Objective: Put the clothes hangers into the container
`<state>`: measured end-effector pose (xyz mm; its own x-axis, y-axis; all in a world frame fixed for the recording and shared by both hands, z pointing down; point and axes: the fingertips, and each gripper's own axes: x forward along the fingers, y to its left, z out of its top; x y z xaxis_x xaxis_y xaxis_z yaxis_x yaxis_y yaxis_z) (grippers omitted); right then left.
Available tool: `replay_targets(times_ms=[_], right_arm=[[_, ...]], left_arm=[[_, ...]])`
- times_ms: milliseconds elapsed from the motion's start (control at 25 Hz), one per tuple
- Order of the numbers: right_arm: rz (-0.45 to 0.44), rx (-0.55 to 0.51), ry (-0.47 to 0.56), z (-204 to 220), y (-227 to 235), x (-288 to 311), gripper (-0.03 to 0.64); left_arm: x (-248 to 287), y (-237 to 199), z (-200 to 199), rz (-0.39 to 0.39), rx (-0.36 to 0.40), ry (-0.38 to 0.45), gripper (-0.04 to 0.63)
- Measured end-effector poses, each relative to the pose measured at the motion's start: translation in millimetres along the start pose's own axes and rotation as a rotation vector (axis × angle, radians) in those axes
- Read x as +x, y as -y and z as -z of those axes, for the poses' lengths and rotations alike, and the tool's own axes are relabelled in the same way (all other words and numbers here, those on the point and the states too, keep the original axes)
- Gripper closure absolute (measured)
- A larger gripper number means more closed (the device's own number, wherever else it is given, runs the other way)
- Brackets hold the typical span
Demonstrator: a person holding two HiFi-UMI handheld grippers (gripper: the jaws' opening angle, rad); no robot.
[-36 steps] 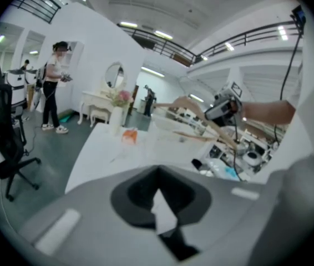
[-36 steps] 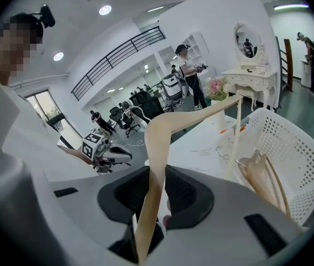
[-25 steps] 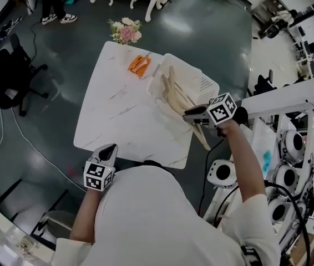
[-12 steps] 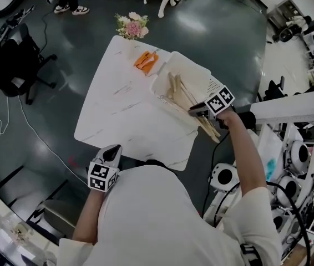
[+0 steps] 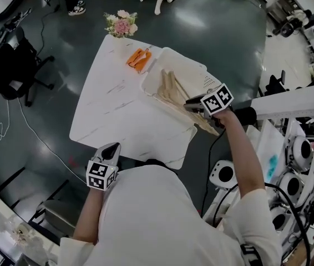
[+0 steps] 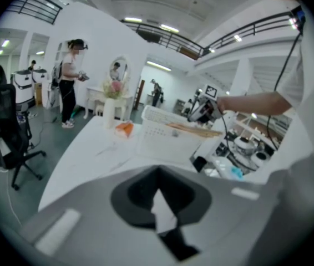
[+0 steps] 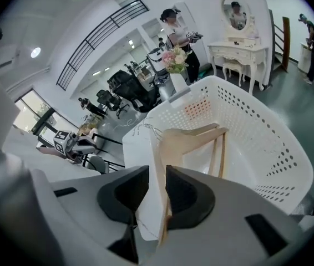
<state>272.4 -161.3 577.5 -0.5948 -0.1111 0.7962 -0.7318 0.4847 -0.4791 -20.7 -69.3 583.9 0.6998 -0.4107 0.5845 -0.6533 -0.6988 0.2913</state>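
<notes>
Hangers (image 5: 168,88) of pale wood were clamped in the right tool (image 5: 189,105), upper ends poking down into the white basket (image 5: 204,81), tails jutting past the surface (image 5: 118,115) edge. Basket sat at the surface's far right corner. Left tool (image 5: 111,148), pads together and empty, hovered by the near edge.

The table (image 5: 118,115) is white with thin grey veins, like marble. The laundry basket (image 5: 201,81) is white, its walls dotted with small holes. The wooden hangers (image 5: 171,90) are pale beige. The right gripper (image 5: 190,105) is grey with black pads; its cube has black-and-white squares.
</notes>
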Motion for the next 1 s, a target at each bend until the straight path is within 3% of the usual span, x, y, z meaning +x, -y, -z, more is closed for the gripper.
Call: replay_targets(times_ms=[400,560,840,1000], right_arm=[[0.091,-0.031,0.228,8,-41,-35,0.549],[0.074,0.001,0.366,14,-82,-33,0.572],[0.11,0.072,0.624,31,-159,-7,0.606],[0.124,0.161,0.739,44,-204,1,0.609]], left_arm=[[14,26,-8,0.008,0.007,0.016,0.595],[12,35,-18,0.019,0.011,0.04,0.596],[-10,55,-45,0.127,0.054,0.102,0.597],[-34,67,-41,0.195,0.104,0.093,0.597]])
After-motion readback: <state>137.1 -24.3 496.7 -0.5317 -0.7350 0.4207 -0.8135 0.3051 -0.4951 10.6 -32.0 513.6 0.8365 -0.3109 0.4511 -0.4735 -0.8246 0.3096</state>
